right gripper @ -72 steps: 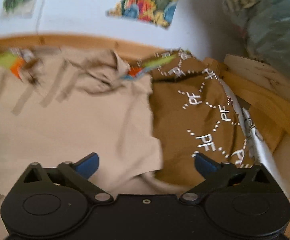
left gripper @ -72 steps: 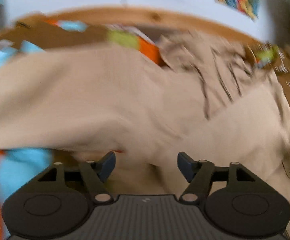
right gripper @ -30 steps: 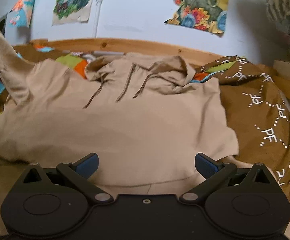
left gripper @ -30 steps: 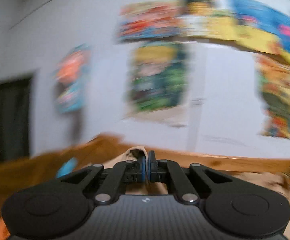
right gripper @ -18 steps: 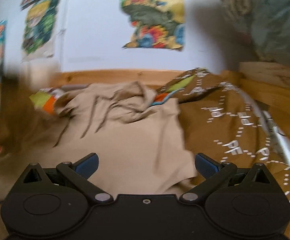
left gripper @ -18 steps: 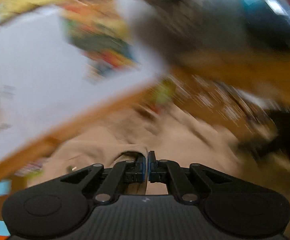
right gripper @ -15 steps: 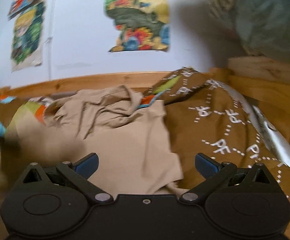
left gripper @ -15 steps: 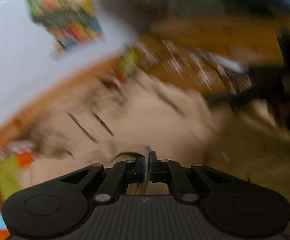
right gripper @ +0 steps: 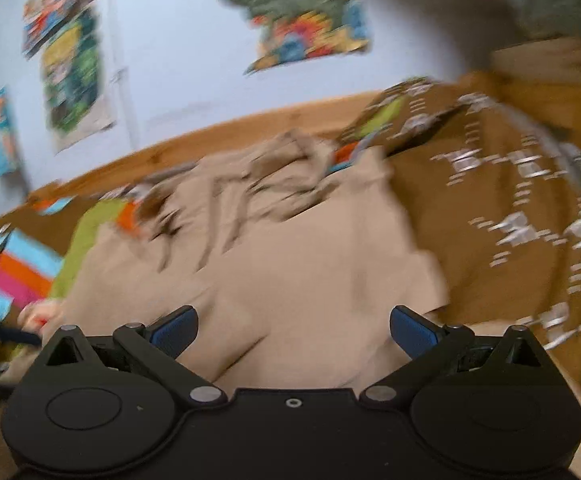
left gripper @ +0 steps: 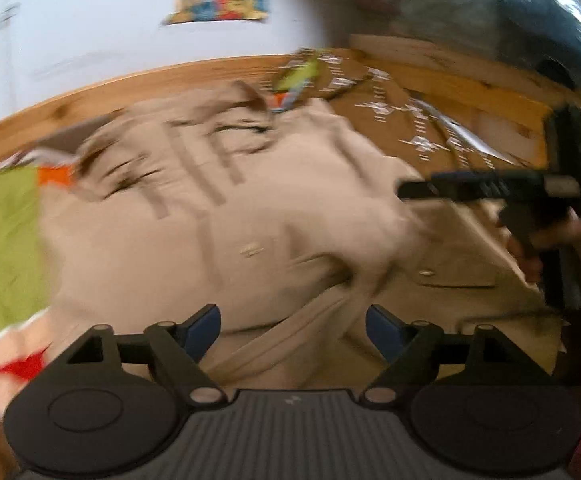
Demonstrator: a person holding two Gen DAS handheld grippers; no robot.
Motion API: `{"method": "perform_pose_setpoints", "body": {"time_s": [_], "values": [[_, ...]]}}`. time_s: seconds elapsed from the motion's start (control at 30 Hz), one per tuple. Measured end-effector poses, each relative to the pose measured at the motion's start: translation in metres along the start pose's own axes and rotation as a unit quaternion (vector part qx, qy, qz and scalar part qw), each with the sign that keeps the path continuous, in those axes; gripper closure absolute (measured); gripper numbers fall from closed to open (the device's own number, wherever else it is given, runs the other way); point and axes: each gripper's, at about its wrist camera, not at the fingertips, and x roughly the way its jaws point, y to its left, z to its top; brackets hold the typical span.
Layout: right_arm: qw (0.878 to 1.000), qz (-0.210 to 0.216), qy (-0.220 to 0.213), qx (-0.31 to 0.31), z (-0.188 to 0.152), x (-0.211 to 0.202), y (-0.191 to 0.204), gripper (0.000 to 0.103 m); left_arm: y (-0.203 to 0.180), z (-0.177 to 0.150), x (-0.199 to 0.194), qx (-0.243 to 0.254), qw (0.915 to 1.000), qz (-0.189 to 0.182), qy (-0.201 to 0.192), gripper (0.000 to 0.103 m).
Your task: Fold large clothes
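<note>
Hoodie [left gripper: 218, 216] lies flat across mid-frame on the brown bedspread [right gripper: 510, 208], one sleeve folded over its lower part. Left gripper [left gripper: 292, 330] and right gripper [right gripper: 292, 326] both hover with jaws spread, grasping nothing. Risk: a hasty, poorly aimed pinch could catch a single layer or drag the fold askew.

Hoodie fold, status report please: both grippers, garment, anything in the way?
Left gripper open, empty. Right gripper open, empty. Tan hoodie flat on the brown blanket, one side folded in. Nothing in the way; frames blurred.
</note>
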Motion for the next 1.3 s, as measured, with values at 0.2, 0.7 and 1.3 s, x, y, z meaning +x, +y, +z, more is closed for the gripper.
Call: {"method": "perform_pose_setpoints", "body": {"time_s": [0.2,0.7,1.3], "values": [[0.986,0.052,0.02,-0.159,-0.005,0.013,0.09,0.009,0.062,-0.023,-0.027,-0.091,0.991,0.088,0.042,0.014],[0.958,-0.068,0.016,-0.278,-0.005,0.005,0.143,0.097,0.108,-0.035,-0.05,-0.195,0.9691,0.148,0.032,0.013],[0.985,-0.127,0.107,-0.05,-0.009,-0.038,0.006,0.044,0.131,0.007,-0.019,-0.193,0.9648,0.171,0.051,0.013]]}}
